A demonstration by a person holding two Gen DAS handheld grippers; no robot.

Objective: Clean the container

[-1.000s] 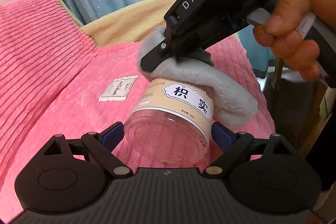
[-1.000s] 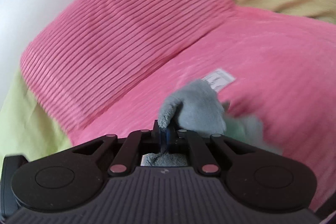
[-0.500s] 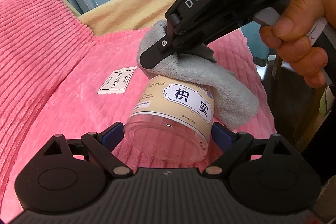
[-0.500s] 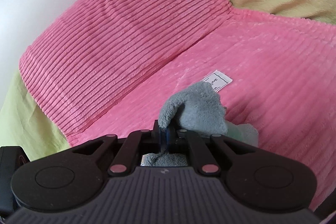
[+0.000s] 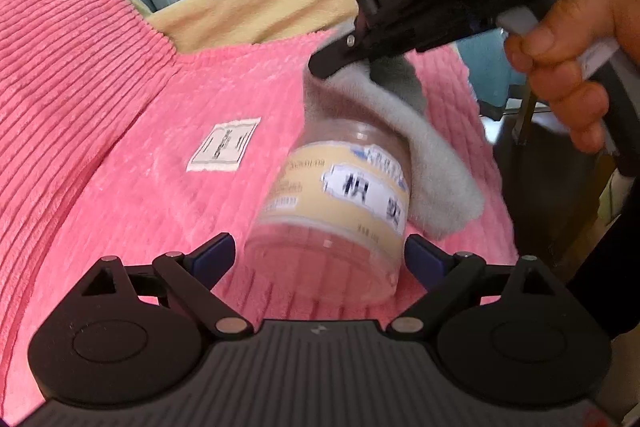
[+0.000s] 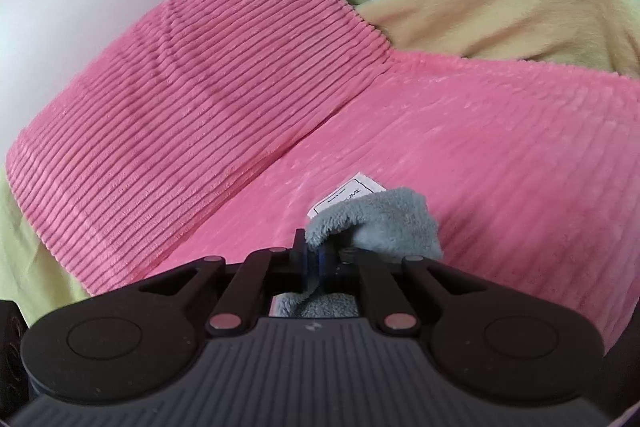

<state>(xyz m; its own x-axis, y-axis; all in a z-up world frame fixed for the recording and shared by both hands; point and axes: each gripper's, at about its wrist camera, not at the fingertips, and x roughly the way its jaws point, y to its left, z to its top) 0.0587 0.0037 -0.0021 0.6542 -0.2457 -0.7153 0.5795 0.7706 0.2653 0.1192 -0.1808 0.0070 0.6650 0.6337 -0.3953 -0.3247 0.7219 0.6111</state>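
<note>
Our left gripper (image 5: 318,259) has its blue pads on either side of the jar (image 5: 334,211), near the jar's clear base. The right pad sits against the wall; on the left side a narrow slip of pink shows between pad and plastic, so we judge the jar clamped, though the blur leaves the left contact unsure. The jar lies tilted, base toward us, its far end leaning away and left, with a tan label around its middle. It is held just above the pink blanket (image 5: 120,167).

Our right gripper (image 6: 314,261) is closed tight on a grey cloth (image 6: 380,223); in the left wrist view the cloth (image 5: 424,147) drapes from the fingers over the jar's far end and down its right side, touching it. A hand (image 5: 576,63) squeezes that gripper's trigger at the far right.

We judge the step in hand to be wiping the jar's outside: cloth on plastic, jar steadied by the other tool. How much of the surface is already clean we cannot tell; the wall near the base looks cloudy, but blur may account for that.

The next stroke calls for a firm hold on the left, since the smooth round jar could twist or slip between the pads, and for light pressure along the wall so the cloth stays pinched.

Farther left, a white tag (image 5: 224,146) lies sewn on the blanket.
</note>
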